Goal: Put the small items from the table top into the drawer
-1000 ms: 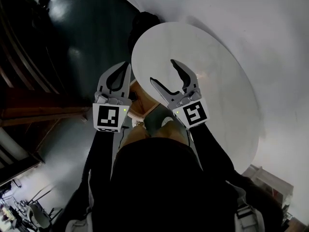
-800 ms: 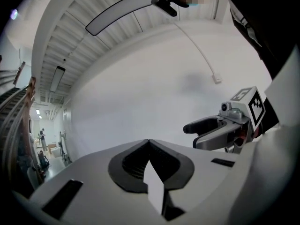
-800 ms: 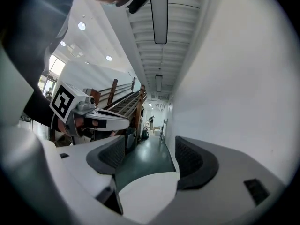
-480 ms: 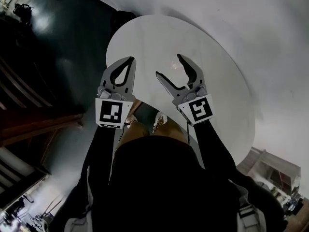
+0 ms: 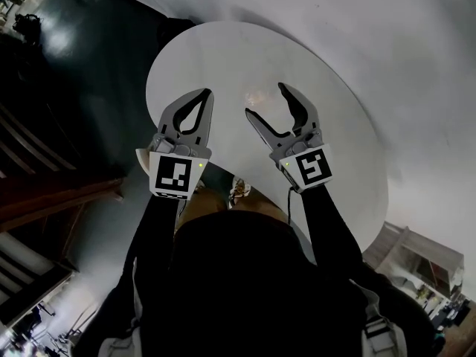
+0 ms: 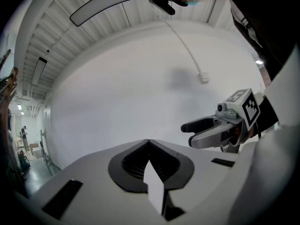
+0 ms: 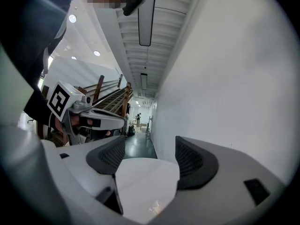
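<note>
While the person is standing over the round white table top point(image 5: 338, 129) and looking steeply down, both tools are hovering above its near half, side by side and well apart from each other. The left gripper point(image 5: 205, 95) is pinched fully together, its ribbed pads meeting at the tips, and it is gripping nothing. The right gripper point(image 5: 266, 100) is gaping wide, with only bare table surface showing in the gap between its jaws, so it is carrying nothing either.

I am not finding any small items on the table: the top is looking blank apart from a patch of reflected light just beyond the right gripper's tips. The drawer is not showing from any angle either, and it is presumably sitting under the near edge, hidden by the person's dark sleeves and body. A dark polished floor point(image 5: 89, 65) is lying to the left, and a pale wall point(image 5: 416, 58) is rising on the far right.

My guess is that whatever is to be stowed is small and light, and may be sliding easily on that smooth, glossy top. Taking hold across its narrowest part and closing gently should suit it.
</note>
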`<state>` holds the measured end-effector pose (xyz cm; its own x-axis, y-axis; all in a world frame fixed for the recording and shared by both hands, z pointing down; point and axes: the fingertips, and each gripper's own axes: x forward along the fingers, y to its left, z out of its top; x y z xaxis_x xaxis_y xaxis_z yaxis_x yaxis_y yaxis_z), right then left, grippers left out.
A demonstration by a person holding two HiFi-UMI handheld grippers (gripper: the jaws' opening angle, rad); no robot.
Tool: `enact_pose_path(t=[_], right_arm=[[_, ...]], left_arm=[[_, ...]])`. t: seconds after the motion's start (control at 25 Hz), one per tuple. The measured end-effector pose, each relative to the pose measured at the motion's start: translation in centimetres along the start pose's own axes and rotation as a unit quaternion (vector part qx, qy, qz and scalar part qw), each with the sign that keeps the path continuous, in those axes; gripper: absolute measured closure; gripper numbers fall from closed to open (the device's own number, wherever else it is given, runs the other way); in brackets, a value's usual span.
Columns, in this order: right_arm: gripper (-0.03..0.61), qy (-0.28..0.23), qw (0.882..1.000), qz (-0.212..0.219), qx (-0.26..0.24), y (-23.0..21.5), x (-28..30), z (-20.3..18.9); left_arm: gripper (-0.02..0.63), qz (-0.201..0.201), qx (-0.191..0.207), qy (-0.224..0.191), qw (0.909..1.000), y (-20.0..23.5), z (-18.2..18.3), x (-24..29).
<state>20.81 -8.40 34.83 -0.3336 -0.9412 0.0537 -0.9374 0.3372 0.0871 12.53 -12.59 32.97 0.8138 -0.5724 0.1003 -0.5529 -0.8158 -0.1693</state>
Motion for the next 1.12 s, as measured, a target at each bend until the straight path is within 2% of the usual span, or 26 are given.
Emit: enact_pose_path(t=[0.12,0.2,0.28,0.32,0.4,0.48,0.64,0.72,0.76,0.88,1.04,1.12], right_arm=[[0.225,0.026,0.999,0.022,0.0,-0.5,0.5,-1.4],[0.225,0.066,0.996,0.054,-0.019,-0.8,1.0,-3.3],[0.225,0.121,0.985,0.106,-0.061,-0.5,1.6,-5.5],[0.225,0.15,0.976,0.135,-0.086,-0.3,1.9,-6.8],[0.225,0.208,0.949,0.191,-0.141,-0.2,2.2,-10.0],[0.225,0.261,0.914,0.236,-0.203,-0.7,2.6,-13.2],[0.225,0.347,0.831,0.314,-0.3,-2.1,3.4,-19.4],[0.225,0.384,0.791,0.347,-0.327,-2.7,3.6,-22.2],[0.225,0.4,0.775,0.359,-0.334,-3.0,3.6,-23.5],[0.226,0.44,0.742,0.384,-0.329,-3.9,3.8,-26.9],[0.227,0.477,0.716,0.397,-0.318,-4.6,4.2,-29.8],[0.244,0.492,0.699,0.411,-0.316,-4.4,4.2,-30.6]], left_arm=[[0.6,0.004,-0.004,0.003,1.0,-0.2,0.0,0.0],[0.6,0.009,-0.007,0.004,0.9999,-0.3,-0.1,0.0],[0.6,0.013,-0.007,0.008,0.9999,-0.2,-0.5,-0.2],[0.6,0.014,-0.006,0.011,0.9998,-0.2,-0.6,-0.3],[0.6,0.017,-0.006,0.016,0.9997,0.0,-0.9,-0.4],[0.6,0.02,-0.002,0.021,0.9996,0.2,-1.2,-0.5],[0.6,0.04,-0.007,0.035,0.9986,0.7,-1.8,-1.5],[0.6,0.05,-0.008,0.042,0.9978,1.0,-2.3,-2.0],[0.6,0.055,-0.007,0.046,0.9974,1.2,-2.5,-2.3],[0.6,0.072,-0.005,0.054,0.9959,1.8,-3.4,-3.2],[0.6,0.094,-0.008,0.065,0.9934,2.9,-4.1,-4.5],[0.6,0.106,-0.012,0.069,0.9919,3.6,-4.3,-5.3]])
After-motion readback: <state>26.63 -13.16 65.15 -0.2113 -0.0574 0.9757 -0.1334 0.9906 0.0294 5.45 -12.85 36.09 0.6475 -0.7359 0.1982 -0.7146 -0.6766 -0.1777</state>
